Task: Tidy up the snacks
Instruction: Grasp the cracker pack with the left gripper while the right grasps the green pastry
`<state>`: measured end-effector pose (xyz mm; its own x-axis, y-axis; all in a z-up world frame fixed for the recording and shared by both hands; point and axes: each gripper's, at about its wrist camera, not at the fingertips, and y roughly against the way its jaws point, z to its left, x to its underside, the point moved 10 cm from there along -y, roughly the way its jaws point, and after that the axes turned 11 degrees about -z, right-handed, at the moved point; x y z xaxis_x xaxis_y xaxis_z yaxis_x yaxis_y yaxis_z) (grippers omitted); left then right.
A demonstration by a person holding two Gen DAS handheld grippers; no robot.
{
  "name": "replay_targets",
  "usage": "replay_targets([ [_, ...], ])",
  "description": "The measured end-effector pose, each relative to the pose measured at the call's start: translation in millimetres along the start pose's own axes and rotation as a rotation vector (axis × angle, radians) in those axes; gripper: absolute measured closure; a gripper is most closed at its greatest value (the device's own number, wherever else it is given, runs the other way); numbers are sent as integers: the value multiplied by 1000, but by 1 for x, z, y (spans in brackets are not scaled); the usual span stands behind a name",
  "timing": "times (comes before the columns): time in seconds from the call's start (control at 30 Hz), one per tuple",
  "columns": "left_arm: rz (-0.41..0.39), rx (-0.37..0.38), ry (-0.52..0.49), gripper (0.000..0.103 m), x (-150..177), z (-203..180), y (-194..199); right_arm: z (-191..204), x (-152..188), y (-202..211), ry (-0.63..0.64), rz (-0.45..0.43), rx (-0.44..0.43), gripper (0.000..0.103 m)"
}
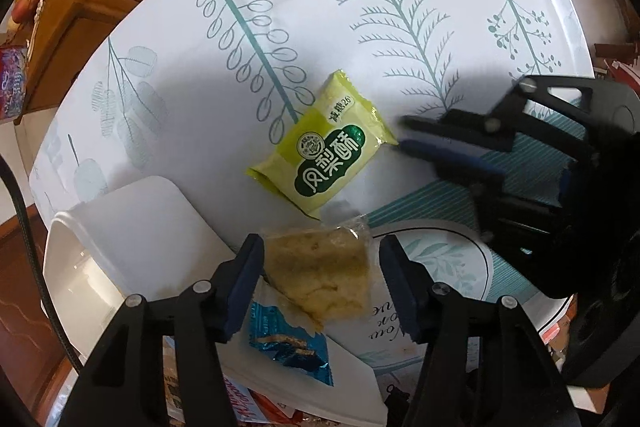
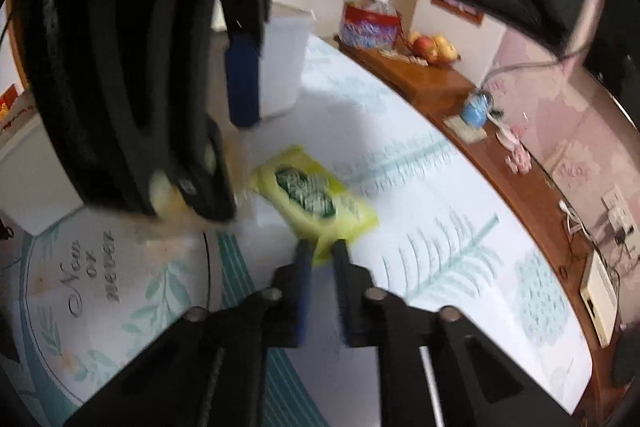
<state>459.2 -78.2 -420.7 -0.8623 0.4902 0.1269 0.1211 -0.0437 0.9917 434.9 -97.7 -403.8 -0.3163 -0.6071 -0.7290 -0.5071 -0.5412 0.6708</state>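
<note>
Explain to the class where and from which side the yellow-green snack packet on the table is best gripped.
Probably by a crimped end seam. The yellow-green packet lies flat on the tablecloth, its filled middle likely too wide and puffy for the jaws, while its sealed ends are thin. Come in low from the end facing the right gripper, whose pads already pinch that edge in the right wrist view.

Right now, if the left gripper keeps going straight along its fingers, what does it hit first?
The clear-wrapped pastry, which already sits between the left gripper's fingers. Straight on past it, probably the tablecloth or the white container; depth is unclear.
</note>
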Motion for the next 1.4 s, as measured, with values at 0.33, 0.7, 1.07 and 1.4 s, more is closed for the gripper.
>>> replay_targets([
  [0.33, 57, -8, 17, 44, -2, 1, -9, -12, 15, 37, -108, 5, 65, 96],
  [0.7, 91, -133, -17, 39, 0, 13, -23, -13, -1, 45, -148, -46, 74, 96],
  [1.07, 60, -180, -16, 50, 11, 20, -26, -28, -8, 36, -160, -51, 82, 94],
  [1.4, -4, -27, 129, 60, 2, 39, -5, -28, -17, 27, -153, -68, 71, 68],
])
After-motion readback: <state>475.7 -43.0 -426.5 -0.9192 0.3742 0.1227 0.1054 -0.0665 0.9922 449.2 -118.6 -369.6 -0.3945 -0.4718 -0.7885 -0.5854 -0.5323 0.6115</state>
